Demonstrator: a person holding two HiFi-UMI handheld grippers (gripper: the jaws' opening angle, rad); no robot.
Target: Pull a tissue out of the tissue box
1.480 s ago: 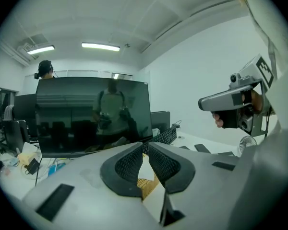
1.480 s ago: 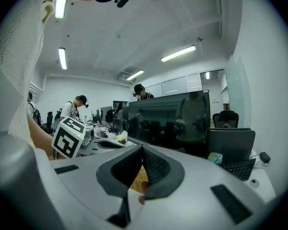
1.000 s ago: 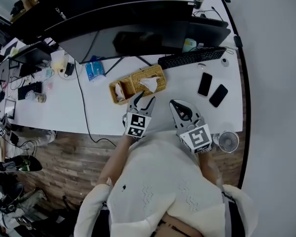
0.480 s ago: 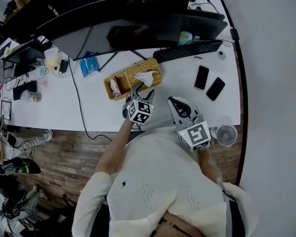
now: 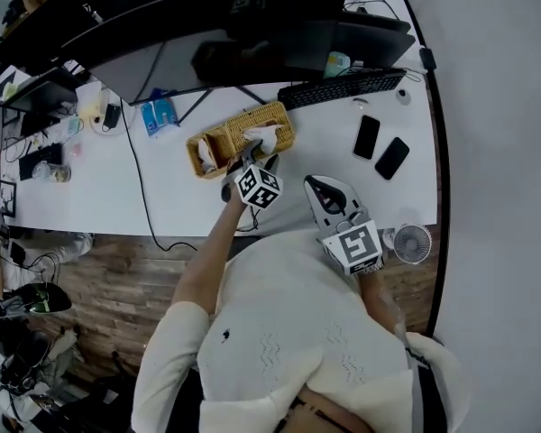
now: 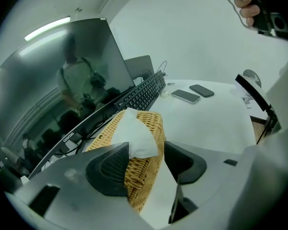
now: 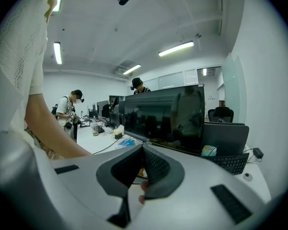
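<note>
Jaws spread, the left gripper [image 6: 146, 150] is positioned either side of the tissue [image 6: 134, 131] standing from the wicker tissue box [image 6: 141, 176] on the desk [image 6: 206, 123]; a pinch, then an upward pull, is judged due. The right gripper [image 7: 143, 164] is held aside, jaws pressed together.

blocked: monitor [image 5: 279, 48] behind tissue box [image 5: 275, 115] | free: bare desk [image 5: 325, 142] right of box
</note>
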